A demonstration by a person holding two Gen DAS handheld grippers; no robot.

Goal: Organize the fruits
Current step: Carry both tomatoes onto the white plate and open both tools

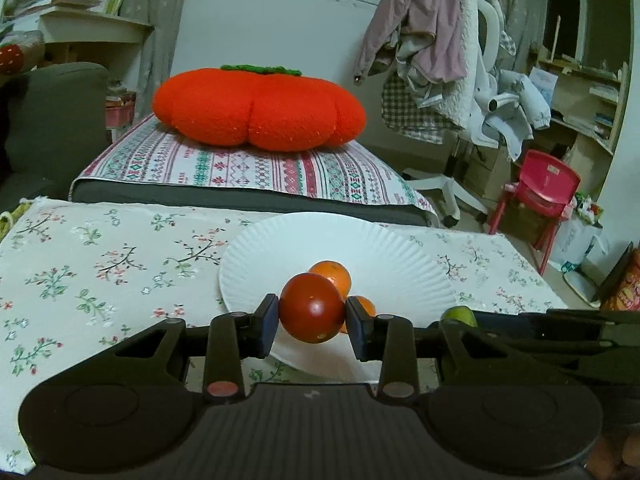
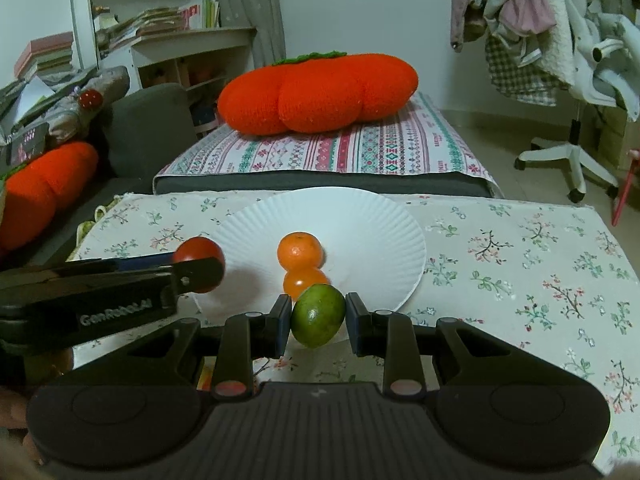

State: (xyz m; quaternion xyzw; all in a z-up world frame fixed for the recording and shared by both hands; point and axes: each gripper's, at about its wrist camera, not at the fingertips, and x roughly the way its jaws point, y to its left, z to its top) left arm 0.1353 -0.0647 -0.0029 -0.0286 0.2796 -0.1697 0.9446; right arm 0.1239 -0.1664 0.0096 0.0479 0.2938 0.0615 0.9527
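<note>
The left claw [image 1: 312,322] pinches a round, glossy red tomato [image 1: 311,307] above the near rim of a white fluted paper plate [image 1: 280,248]. The right claw [image 2: 318,322] pinches a round green lime [image 2: 318,315] at the same near rim. Two small orange mandarins [image 2: 301,251] lie touching on the plate, which sits mid-way along the far edge of the floral-cloth tabletop [image 2: 520,264].

Lower orange [image 1: 366,306] mostly behind tomato [image 1: 311,307]
</note>
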